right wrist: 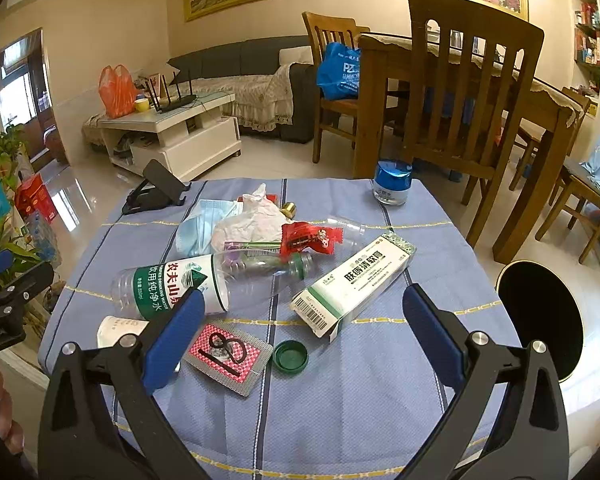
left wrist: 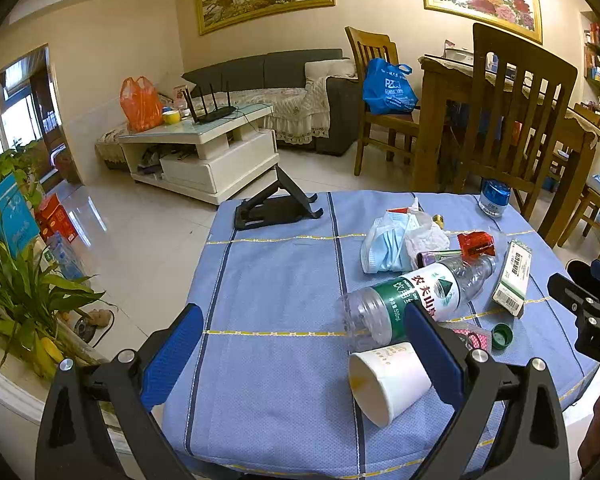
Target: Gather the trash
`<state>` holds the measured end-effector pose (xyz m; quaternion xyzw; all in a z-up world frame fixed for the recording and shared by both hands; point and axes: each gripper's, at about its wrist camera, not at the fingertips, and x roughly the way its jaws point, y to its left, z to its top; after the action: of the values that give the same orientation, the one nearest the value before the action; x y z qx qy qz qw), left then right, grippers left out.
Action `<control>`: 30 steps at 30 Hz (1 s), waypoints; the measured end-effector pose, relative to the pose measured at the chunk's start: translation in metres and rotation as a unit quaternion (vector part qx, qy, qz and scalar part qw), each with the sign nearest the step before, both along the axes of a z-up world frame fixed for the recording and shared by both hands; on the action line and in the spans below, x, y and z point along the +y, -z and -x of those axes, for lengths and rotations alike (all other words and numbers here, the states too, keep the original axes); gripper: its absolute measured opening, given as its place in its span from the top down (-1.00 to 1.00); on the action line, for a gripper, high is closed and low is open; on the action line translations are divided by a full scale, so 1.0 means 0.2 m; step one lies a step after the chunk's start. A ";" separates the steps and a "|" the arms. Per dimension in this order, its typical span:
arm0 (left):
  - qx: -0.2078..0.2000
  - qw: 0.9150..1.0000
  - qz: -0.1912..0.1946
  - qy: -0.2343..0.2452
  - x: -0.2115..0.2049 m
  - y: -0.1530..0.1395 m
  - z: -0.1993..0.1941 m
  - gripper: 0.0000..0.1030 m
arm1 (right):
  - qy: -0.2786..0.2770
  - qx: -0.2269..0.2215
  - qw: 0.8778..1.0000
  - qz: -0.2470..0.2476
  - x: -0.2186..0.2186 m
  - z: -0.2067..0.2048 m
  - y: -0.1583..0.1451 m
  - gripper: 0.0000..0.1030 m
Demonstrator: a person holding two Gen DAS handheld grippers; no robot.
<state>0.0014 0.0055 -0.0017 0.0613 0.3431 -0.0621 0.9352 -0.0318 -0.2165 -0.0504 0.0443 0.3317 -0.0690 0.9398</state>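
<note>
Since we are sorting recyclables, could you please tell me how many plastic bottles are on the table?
2: a green-labelled bottle lying on its side at the table's left, and a clear bottle lying behind it under the red wrapper. Others may hide beneath the tissue pile.

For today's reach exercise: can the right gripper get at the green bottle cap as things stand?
Probably yes. The right gripper is open, and the green bottle cap lies bare on the cloth between its jaws, with nothing on top.

Black frames — blue fingers, silver screws
</note>
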 end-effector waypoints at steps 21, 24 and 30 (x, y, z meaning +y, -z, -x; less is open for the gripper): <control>0.004 1.000 0.003 0.004 0.00 0.00 -0.01 -0.88 | -0.016 0.000 1.000 0.003 0.03 -0.01 -0.01 -0.90; 0.002 1.000 0.004 0.004 0.00 0.00 0.00 -0.88 | -0.031 -0.004 1.000 0.003 0.05 0.00 -0.01 -0.90; 0.004 1.000 0.004 0.004 0.01 0.00 0.00 -0.88 | -0.034 -0.005 0.999 0.005 0.07 0.00 -0.01 -0.90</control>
<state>0.0010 0.0072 -0.0010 0.0588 0.3466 -0.0680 0.9337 -0.0320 -0.2032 -0.0479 0.0285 0.3278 -0.0388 0.9435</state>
